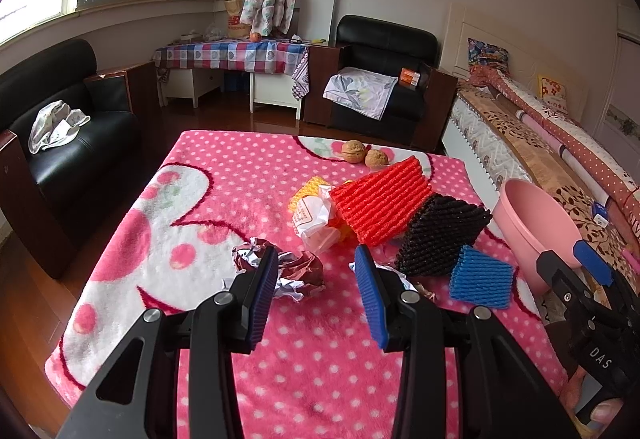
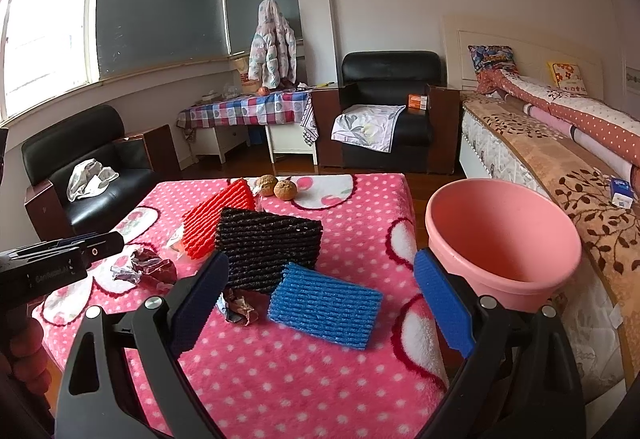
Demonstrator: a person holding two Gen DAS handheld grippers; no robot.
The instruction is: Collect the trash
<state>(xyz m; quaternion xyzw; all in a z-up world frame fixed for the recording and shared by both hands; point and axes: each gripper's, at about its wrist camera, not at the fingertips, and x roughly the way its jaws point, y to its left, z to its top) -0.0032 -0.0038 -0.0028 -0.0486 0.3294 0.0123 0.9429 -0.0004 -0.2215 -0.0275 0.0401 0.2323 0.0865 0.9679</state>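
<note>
Trash lies on a pink polka-dot blanket [image 1: 240,379]: a crumpled foil wrapper [image 1: 298,273], a white plastic wrapper [image 1: 314,221] on yellow foam net [image 1: 308,188], a red foam net [image 1: 380,205], a black foam net [image 1: 442,239], a blue foam net [image 1: 482,281] and a small crumpled wrapper [image 2: 238,307]. A pink bucket [image 2: 504,239] stands at the right edge. My left gripper [image 1: 316,297] is open, just short of the foil wrapper. My right gripper [image 2: 320,303] is open wide, empty, with the blue net [image 2: 326,305] between its fingers' line of sight.
Two walnuts [image 1: 365,154] sit at the blanket's far edge. A bed [image 2: 560,167] runs along the right, beside the bucket. Black armchairs stand at the left [image 1: 68,143] and the far side [image 1: 380,79]. A checkered-cloth table [image 1: 236,57] is at the back.
</note>
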